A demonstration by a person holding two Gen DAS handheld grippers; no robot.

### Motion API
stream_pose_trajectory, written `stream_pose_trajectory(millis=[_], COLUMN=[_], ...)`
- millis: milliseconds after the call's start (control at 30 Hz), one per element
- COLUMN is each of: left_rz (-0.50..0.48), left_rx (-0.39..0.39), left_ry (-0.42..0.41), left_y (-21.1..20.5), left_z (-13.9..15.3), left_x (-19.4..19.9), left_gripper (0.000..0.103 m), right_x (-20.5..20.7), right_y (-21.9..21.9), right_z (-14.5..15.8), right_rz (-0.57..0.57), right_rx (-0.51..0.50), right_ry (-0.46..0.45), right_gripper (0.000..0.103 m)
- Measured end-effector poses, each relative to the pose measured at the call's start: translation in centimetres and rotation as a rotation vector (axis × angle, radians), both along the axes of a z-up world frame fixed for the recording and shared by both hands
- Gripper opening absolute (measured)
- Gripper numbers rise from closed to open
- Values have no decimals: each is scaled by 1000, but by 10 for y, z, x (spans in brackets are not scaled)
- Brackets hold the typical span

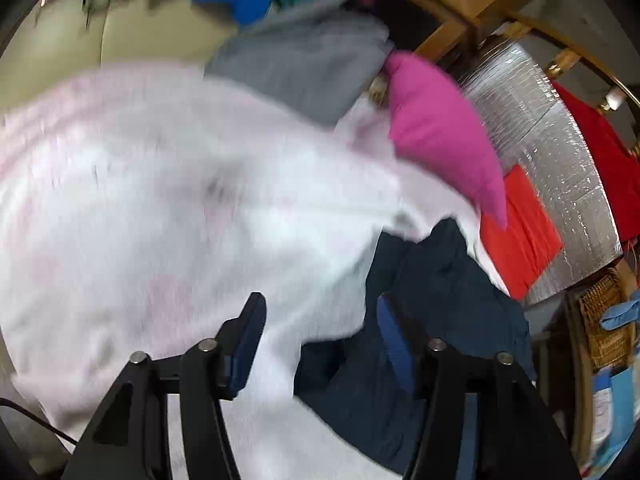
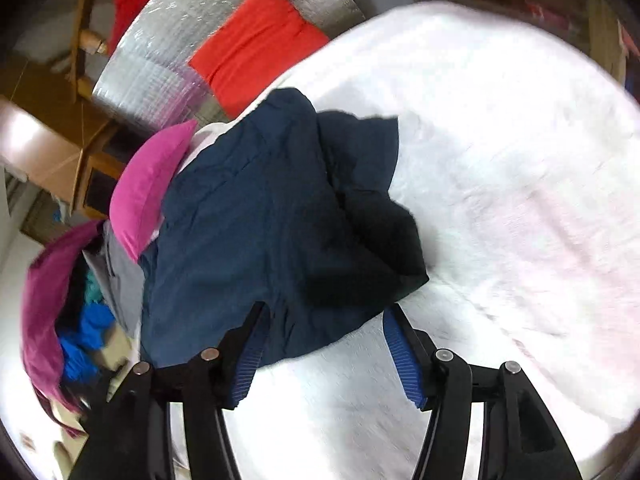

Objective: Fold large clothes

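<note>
The left gripper (image 1: 320,304) was wide open, its two black fingers spread well apart and nothing caught between the blue pads (image 1: 394,336). It pointed forward and down, blurred a little in its own view. The right gripper (image 2: 324,316) stood open too, jaws splayed just as wide, ribbed blue pads (image 2: 402,354) facing each other across an empty gap. Both linkages showed their silver pivot pins at the bottom of each view. No hand or wrist was visible behind either tool.
</note>
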State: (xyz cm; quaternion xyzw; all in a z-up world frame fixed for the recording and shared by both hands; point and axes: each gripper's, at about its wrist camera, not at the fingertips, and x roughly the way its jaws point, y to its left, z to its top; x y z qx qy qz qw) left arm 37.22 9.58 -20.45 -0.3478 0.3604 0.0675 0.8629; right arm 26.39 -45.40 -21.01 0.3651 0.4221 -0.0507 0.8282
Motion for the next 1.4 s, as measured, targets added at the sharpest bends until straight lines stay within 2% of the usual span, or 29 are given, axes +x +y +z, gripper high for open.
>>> stream_pose_trajectory(millis=[100,200,267,400,533,633,767,800,867,933,1033,1100,1133,1267,1333,1400], left_rz=[-50,-148,-218,-285,-241,-222,-207,-209,-211,-205,-189,-173,-168,-159,-158,-168], left_rx=[73,175,231,311,319,270,229,223,219,216,183,169,176,214,231,243], left_ry=[-43,-52,-24,97,127,155,184,186,185,189,205,204,205,204,208,214], left_y=[-23,-57,-77,-96,-85,-73,-64,-63,-63,-60,-53,-48,-47,-45,-44,-44], left_z=[13,22,19,1,-3,-7,-13,-13,-11,-12,-15,-15,-15,-12,-11,-12], left_x=[6,18,29,49,54,64,72,74,76,77,77,74,73,70,70,70], left_gripper=[62,63,64,64,64,64,64,64,64,64,64,64,64,64,64,64], right_x=[4,33,57,128,194,242,308,317,323,322,313,306,297,288,288,293], right_y=[11,29,40,75,107,126,146,146,140,132,132,135,140,188,222,251], right_z=[21,37,40,43,43,40,4,-6,-14,-17,-6,9,21,53,60,53], right_rz=[34,86,118,197,252,266,297,295,273,246,236,218,218,339,422,481], right_rx=[-116,-193,-189,-202,-186,-195,-243,-259,-269,-214,-209,-187,-157,-199,-247,-284], right_ry=[-38,-82,-97,-99,-79,-60,99,112,108,121,105,56,-5,-110,-118,-90], right_gripper=[63,61,52,51,51,51,52,52,51,51,51,51,51,51,51,51])
